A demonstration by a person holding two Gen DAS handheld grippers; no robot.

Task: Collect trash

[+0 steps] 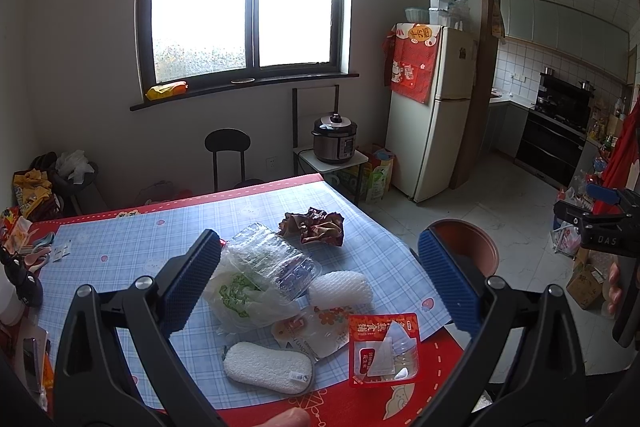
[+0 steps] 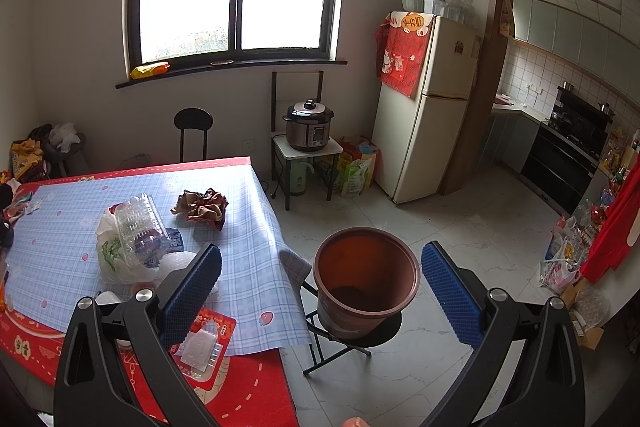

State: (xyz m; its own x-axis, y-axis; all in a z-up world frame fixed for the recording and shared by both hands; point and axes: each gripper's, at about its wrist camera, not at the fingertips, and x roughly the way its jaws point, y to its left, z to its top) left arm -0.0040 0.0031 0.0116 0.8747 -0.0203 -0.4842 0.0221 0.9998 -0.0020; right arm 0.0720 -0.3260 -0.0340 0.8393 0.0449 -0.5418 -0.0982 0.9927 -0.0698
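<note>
- Left gripper (image 1: pixel 320 281): jaws spread wide, empty, above trash on the counter (image 1: pixel 120 243).
- Right gripper (image 2: pixel 322 293): jaws released, empty, over brown bin (image 2: pixel 366 283) beside counter.
- Crumpled wrapper (image 1: pixel 314 225), clear plastic box (image 1: pixel 268 263) lying on counter.

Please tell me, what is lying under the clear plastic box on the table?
The clear plastic box rests on a white plastic bag with green print, and a blue printed wrapper shows at its edge. Whatever lies deeper under the box is covered by it and the bag.
</note>
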